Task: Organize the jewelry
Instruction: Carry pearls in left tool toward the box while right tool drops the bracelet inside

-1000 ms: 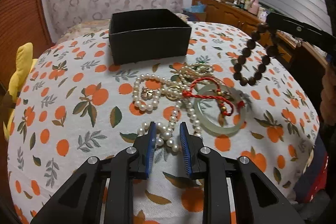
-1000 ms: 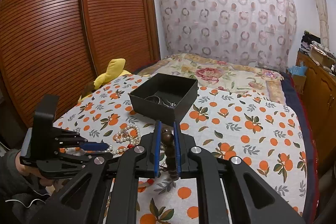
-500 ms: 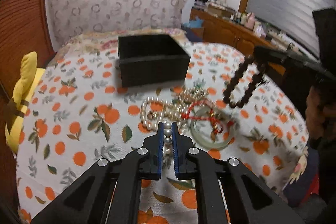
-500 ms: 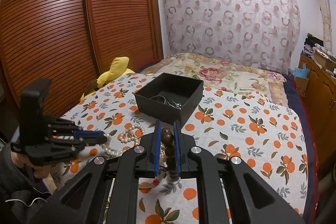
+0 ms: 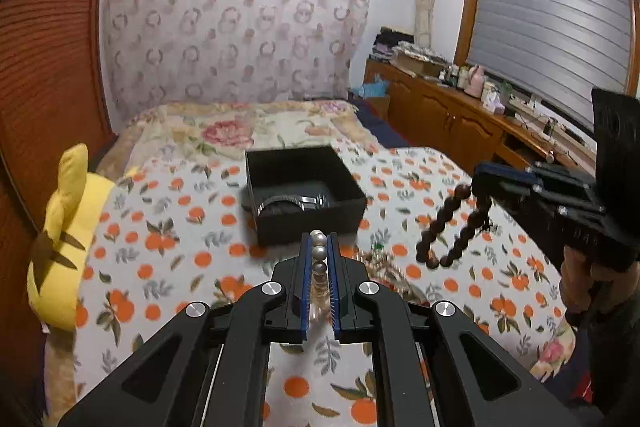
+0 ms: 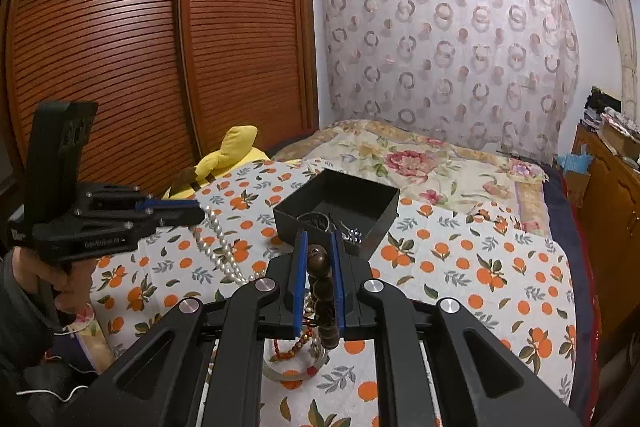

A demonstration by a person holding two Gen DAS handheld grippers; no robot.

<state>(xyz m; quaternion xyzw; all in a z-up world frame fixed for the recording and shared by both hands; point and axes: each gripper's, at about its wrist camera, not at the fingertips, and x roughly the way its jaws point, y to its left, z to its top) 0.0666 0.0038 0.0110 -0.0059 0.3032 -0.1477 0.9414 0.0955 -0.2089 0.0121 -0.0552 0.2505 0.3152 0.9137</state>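
My left gripper (image 5: 319, 239) is shut on a white pearl necklace (image 5: 319, 251) and holds it lifted; in the right wrist view the strand (image 6: 222, 247) hangs from the left gripper (image 6: 196, 213) down to the cloth. My right gripper (image 6: 318, 247) is shut on a dark wooden bead bracelet (image 6: 320, 279), which dangles in the air in the left wrist view (image 5: 452, 231). An open black box (image 5: 302, 193) sits on the orange-print cloth ahead of both grippers, with metal jewelry inside (image 6: 328, 223). A pale jade bangle (image 6: 292, 371) and a red cord bracelet (image 6: 286, 347) lie below the right gripper.
A yellow plush toy (image 5: 64, 239) lies at the bed's left edge. A wooden wardrobe (image 6: 120, 47) stands on the left, and a wooden cabinet with clutter (image 5: 460, 107) along the right wall. A floral bedspread (image 6: 400, 163) extends behind the box.
My left gripper closed on the pearl necklace and lifted it off the cloth. My right gripper still holds the wooden bracelet, now a little nearer the box.
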